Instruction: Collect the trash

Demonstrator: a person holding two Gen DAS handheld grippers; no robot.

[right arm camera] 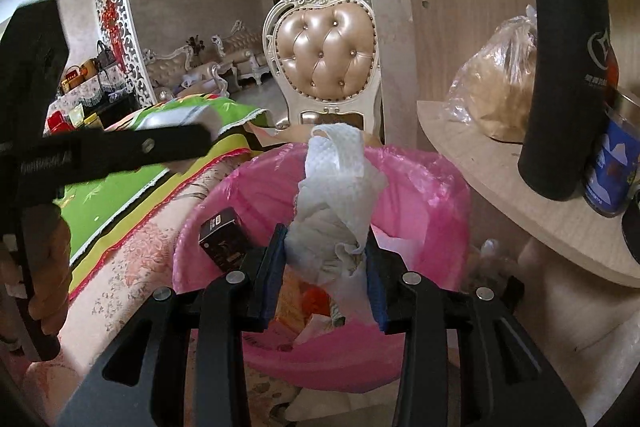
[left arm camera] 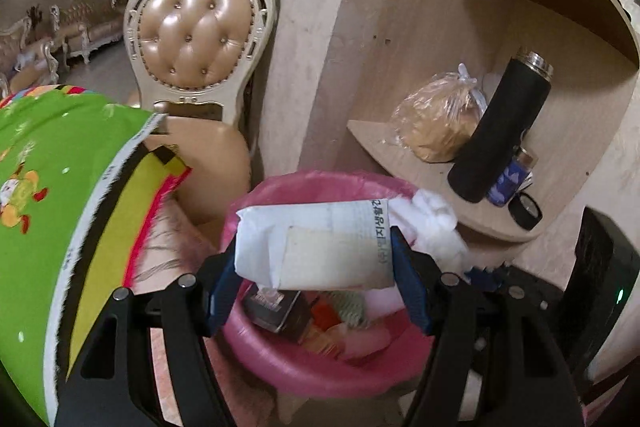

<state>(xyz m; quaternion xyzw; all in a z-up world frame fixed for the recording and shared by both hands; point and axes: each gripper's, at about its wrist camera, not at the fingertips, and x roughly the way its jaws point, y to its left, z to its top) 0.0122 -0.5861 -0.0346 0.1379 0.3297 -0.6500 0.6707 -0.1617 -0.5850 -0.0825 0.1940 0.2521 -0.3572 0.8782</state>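
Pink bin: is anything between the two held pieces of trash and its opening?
Nothing visible. The left claw holds the white packet and the right claw holds the crumpled tissue, both directly over the pink bin, whose mouth is uncovered.

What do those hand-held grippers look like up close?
Each hand-held gripper, left and right, has matte black plastic linkage arms joined by round silver pins, ending in two blue-padded fingers. The right wrist view shows the left one's black body with faint lettering. No cables show.
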